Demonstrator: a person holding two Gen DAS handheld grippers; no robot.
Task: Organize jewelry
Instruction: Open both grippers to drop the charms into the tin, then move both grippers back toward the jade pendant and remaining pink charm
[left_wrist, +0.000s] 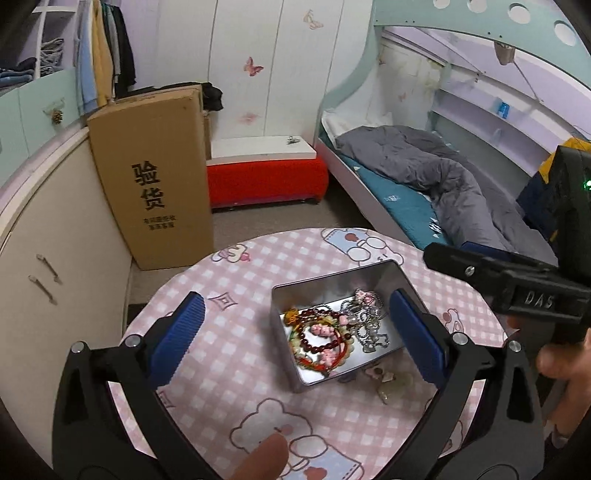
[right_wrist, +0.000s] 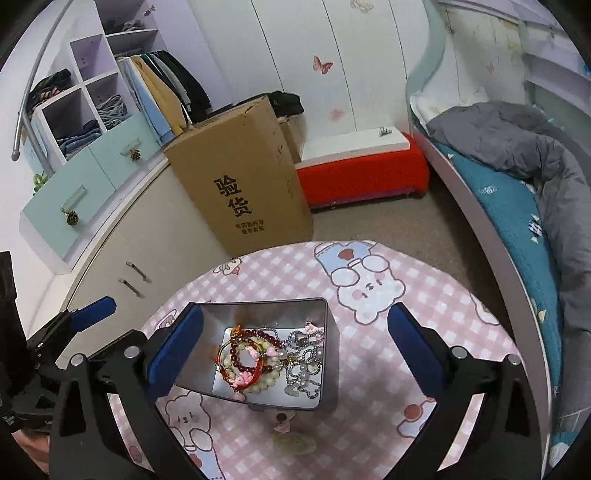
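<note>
A silver metal tin (left_wrist: 373, 273) (right_wrist: 328, 369) stands open on a round table with a pink checked cloth (left_wrist: 240, 373) (right_wrist: 388, 398). It holds a dark red bead bracelet (left_wrist: 317, 339) (right_wrist: 245, 356), pink charms, pale beads and silver chains (left_wrist: 365, 325) (right_wrist: 301, 365). A small pink and pale green piece (left_wrist: 382, 382) (right_wrist: 290, 434) lies on the cloth just in front of the tin. My left gripper (left_wrist: 295, 328) is open and empty, above the tin. My right gripper (right_wrist: 295, 343) is open and empty, also above the tin; it shows in the left wrist view (left_wrist: 509, 280).
A tall cardboard box (left_wrist: 151, 177) (right_wrist: 243, 173) stands on the floor behind the table. A red bench (left_wrist: 266, 181), a bed with a grey quilt (left_wrist: 443, 177) and cabinets (right_wrist: 110, 240) surround the table.
</note>
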